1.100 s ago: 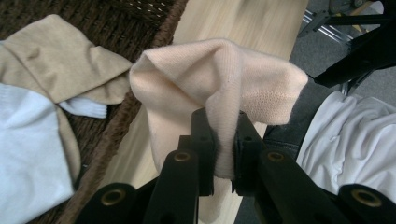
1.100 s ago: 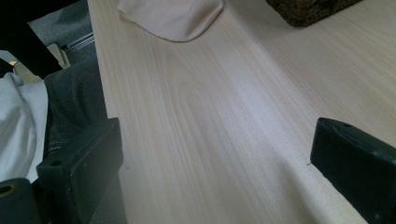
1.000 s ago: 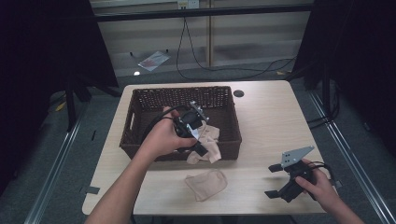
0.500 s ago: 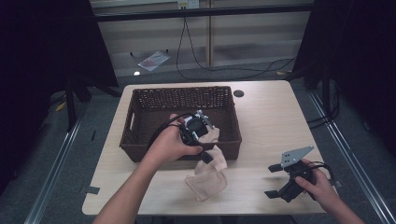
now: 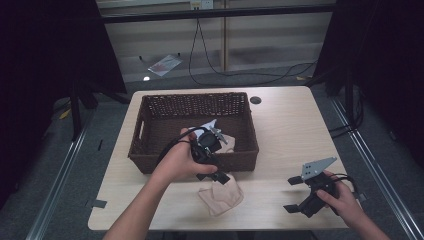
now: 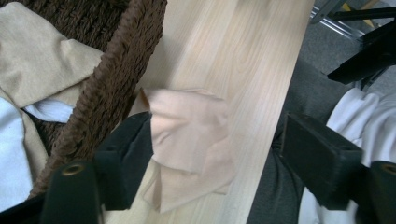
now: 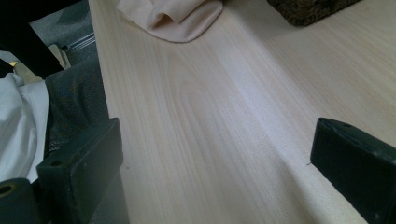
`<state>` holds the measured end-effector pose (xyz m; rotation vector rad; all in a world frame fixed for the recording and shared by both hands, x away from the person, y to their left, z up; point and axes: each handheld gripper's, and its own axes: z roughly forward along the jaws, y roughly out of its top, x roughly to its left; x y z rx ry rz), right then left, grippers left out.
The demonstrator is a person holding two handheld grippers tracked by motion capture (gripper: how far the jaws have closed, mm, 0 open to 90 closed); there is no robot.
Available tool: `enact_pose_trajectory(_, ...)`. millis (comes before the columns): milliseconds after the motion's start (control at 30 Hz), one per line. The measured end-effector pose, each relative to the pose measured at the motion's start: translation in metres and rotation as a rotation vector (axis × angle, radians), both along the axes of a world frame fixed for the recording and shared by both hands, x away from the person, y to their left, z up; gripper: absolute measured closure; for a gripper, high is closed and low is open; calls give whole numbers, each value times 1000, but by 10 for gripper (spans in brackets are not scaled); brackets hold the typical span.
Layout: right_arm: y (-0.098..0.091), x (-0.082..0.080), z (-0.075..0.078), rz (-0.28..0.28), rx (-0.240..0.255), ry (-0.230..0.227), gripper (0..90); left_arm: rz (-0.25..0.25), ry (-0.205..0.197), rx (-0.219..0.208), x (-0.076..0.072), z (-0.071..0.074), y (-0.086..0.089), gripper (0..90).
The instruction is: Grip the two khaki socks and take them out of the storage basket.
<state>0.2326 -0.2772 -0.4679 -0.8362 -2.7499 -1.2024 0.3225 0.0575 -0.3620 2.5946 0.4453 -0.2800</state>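
Basket [image 5: 150, 150] with beige cloths [image 6: 42, 60] inside

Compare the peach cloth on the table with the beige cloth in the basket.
The peach cloth lies on the bare table, just outside the wicker basket; the beige cloth lies inside it. The peach cloth is pinker, the beige cloth duller and yellower. The peach cloth lies alone; the beige cloth lies with white fabric. Both are soft and crumpled.
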Motion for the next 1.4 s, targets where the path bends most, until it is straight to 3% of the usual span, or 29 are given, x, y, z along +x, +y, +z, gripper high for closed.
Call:
enact_pose_trajectory(133, 0, 0, 0, -3, 3, -1, 24, 15, -26, -17, -4, -6, 4, 191)
enact_pose_trajectory(300, 0, 0, 0, 1, -3, -2, 24, 8, -36, -10, -9, -14, 10, 172)
enact_pose_trajectory(500, 0, 0, 0, -1, -3, -1, 24, 19, -38, -40, -14, -23, 14, 157)
enact_pose_trajectory(733, 0, 0, 0, 0, -3, -4, 24, 15, -49, -37, -20, -33, 23, 137)
enact_pose_trajectory(967, 0, 0, 0, 0, -5, -5, 24, 26, -42, -64, -25, -46, 29, 128)
enact_pose_trajectory(1400, -1, 0, 1, -3, -2, -1, 24, -4, -58, -14, -33, -69, 36, 133)
